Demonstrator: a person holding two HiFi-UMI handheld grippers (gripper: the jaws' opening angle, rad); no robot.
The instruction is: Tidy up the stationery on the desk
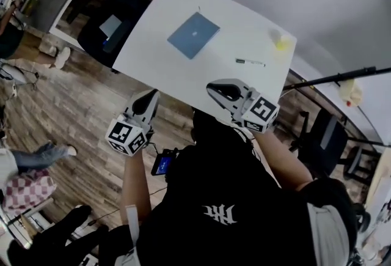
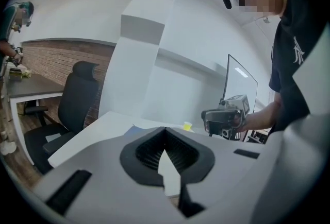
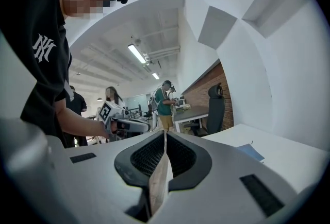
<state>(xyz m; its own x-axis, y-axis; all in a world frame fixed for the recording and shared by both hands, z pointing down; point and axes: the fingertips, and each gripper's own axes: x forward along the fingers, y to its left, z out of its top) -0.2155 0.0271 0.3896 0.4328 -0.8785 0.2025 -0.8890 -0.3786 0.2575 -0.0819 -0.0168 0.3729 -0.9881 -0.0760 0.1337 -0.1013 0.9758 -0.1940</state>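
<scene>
A white desk carries a blue notebook, a pen to its right and a small yellow object near the far right corner. Both grippers hover by the desk's near edge, short of the stationery. My left gripper is over the floor just off the edge, jaws together and empty. My right gripper is at the edge, shut with nothing in it. The left gripper view shows its jaws met, the notebook's corner, the yellow object and the right gripper. The right gripper view shows its closed jaws and the notebook.
A black office chair stands at the desk's left side, another chair at the right. A dark pole runs past the desk's right corner. Other people stand on the wooden floor to the left. A white wall lies behind the desk.
</scene>
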